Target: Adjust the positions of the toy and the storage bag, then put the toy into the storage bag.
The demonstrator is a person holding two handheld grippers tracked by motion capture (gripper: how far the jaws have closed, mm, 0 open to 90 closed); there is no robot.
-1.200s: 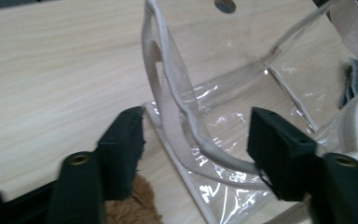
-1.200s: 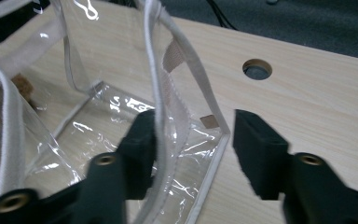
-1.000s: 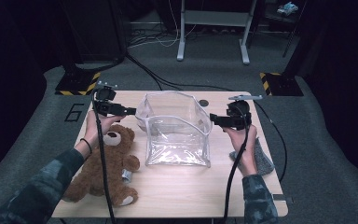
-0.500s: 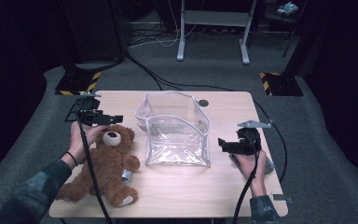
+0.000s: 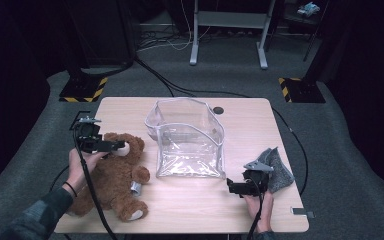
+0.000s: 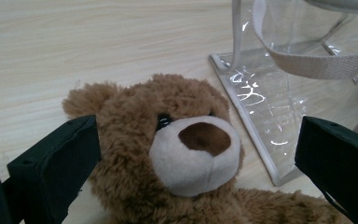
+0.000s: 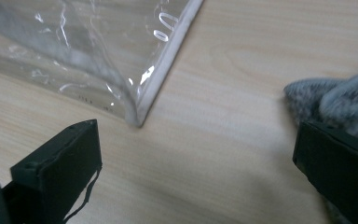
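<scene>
A brown teddy bear (image 5: 112,175) lies on its back at the table's front left. My left gripper (image 5: 116,146) hovers over its head, and in the left gripper view (image 6: 196,123) its jaws, which have just been opening, stand wide on either side of the bear's face (image 6: 135,112). A clear plastic bag (image 5: 190,135) stands open in the middle of the table. My right gripper (image 5: 232,188) is low by the bag's front right corner (image 7: 140,116). Its jaws (image 7: 196,126) have just been opening, with bare table between them. A grey cloth (image 5: 279,172) lies beside its right jaw (image 7: 335,98).
The wooden table (image 5: 190,205) has a dark round hole (image 5: 219,110) behind the bag. A small metal piece (image 5: 300,212) sits near its front right edge. Cables, a metal stand (image 5: 227,30) and yellow-black striped feet (image 5: 82,90) are on the floor beyond.
Both grippers have left the bag's upper rim and come down toward the person. The left went out to the bear's head, the right to the table by the grey cloth. Both sets of jaws widened.
</scene>
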